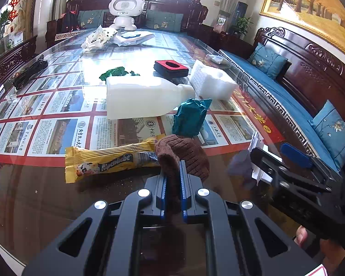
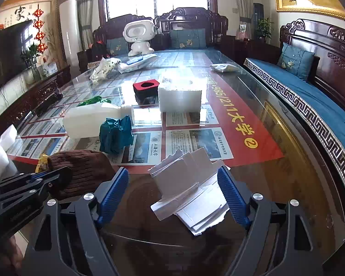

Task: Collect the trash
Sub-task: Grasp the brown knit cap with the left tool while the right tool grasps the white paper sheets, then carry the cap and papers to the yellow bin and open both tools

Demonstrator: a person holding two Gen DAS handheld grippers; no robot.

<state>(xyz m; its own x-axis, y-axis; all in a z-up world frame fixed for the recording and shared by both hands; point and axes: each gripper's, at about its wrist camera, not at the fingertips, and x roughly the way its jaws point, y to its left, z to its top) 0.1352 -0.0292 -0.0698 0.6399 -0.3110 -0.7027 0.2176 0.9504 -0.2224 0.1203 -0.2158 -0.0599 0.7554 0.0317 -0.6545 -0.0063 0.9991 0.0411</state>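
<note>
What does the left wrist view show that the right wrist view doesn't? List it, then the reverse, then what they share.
Only the left wrist view: the left gripper shut on the brown knitted cloth, and the whole yellow snack wrapper. Only the right wrist view: the right gripper open around the torn white cardboard. Both: the teal crumpled wrapper, white bottle and foam block.

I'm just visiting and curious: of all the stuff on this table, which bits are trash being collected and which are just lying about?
Trash, by the look of it:
- torn white card, between the open right tool
- yellow snack wrapper
- crumpled teal paper
- white bottle on its side
- white foam block

Probably just lying about:
- white toy robot
- black cable
- brown knit cloth, clamped in the left tool
</note>
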